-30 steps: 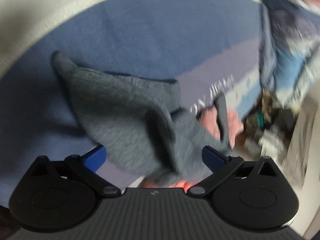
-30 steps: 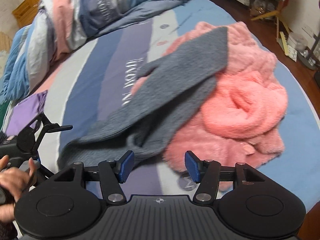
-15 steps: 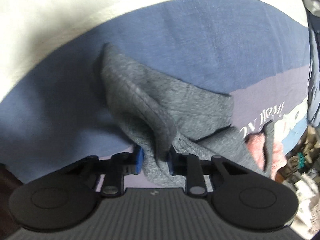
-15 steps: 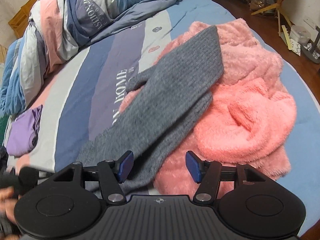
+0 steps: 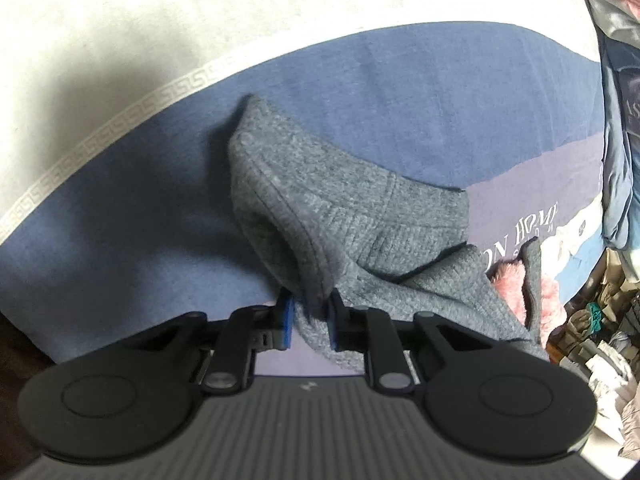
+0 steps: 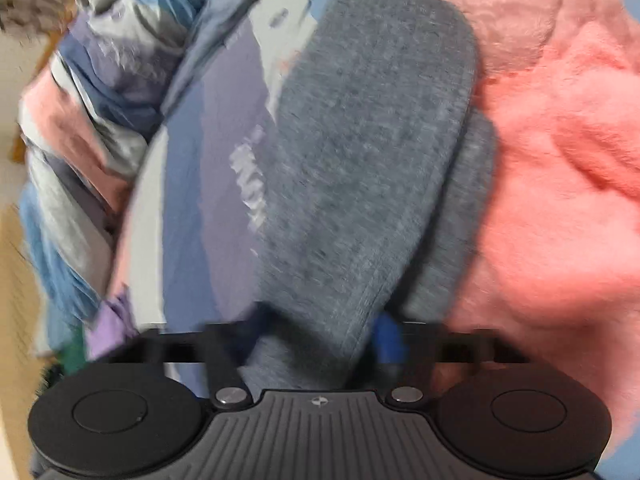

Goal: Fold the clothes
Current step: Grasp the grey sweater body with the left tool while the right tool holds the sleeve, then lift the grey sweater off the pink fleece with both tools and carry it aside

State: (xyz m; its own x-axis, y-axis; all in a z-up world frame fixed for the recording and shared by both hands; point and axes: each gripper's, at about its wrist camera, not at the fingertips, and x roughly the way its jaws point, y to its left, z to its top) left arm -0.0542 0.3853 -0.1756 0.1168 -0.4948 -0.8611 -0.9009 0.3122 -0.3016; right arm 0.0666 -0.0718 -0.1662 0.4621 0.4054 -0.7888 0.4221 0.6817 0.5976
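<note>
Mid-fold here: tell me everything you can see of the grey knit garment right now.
The grey knit garment is soft ribbed or fleecy fabric with stitched hems, rumpled rather than flat. It lies across the striped bedsheet, and one end drapes onto the pink fluffy garment. The left gripper pinches a bunched fold of it. The right gripper, whose jaws have just been closing, has a hemmed edge between them, though that view is blurred.

Bare blue-and-lilac striped bedsheet (image 5: 400, 92) lies open beyond and left of the grey knitted garment (image 5: 320, 208). To its right, a fluffy pink fleece heap (image 6: 560, 160) blocks passage; a bunched striped duvet (image 6: 100, 100) crowds its far left.
</note>
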